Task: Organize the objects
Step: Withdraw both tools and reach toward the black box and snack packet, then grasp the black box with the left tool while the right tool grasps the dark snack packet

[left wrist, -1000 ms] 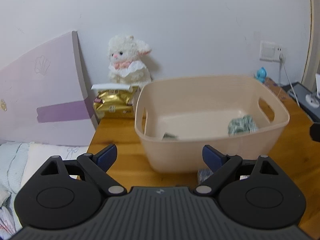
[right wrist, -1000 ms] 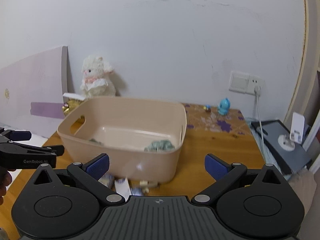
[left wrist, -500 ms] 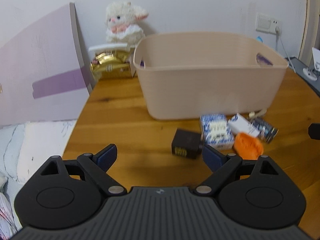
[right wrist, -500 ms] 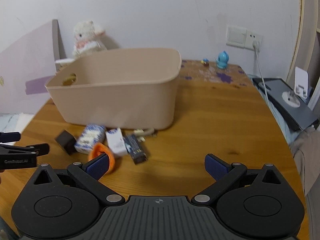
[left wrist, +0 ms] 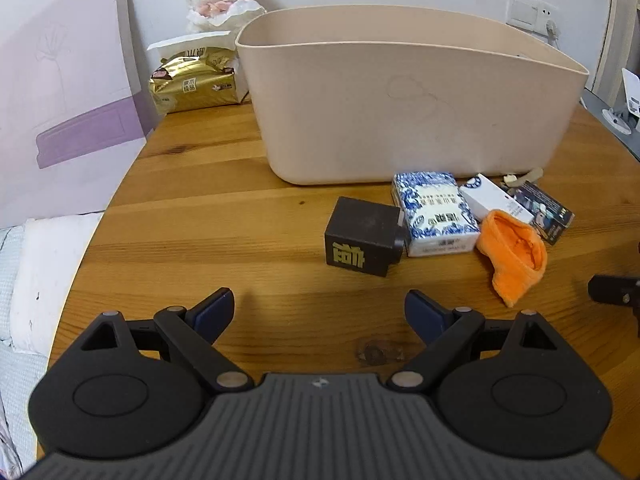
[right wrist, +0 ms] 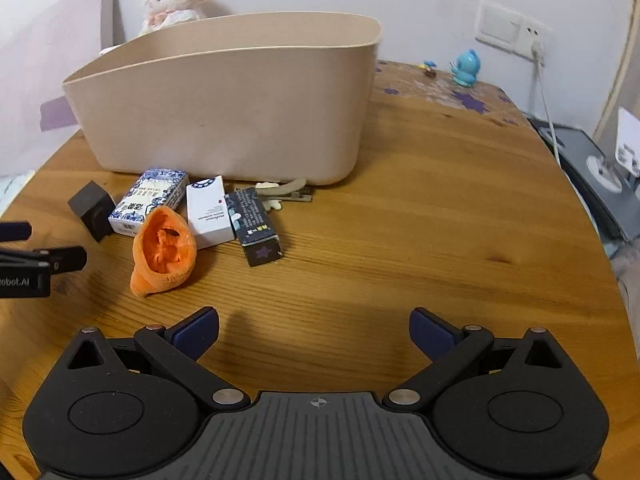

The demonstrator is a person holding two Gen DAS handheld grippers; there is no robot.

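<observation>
A small clutter sits on the wooden desk (left wrist: 200, 216) just in front of the beige tub (left wrist: 400, 112): from the left, a black cube (left wrist: 362, 236) with gold lettering, a blue-and-white patterned packet (left wrist: 434, 212), a rumpled orange sock (left wrist: 514, 254), a white box (right wrist: 209, 210), then a dark box (right wrist: 256, 226). Left gripper (left wrist: 319, 312) and right gripper (right wrist: 314, 330) both hover with jaws spread, holding nothing.
</observation>
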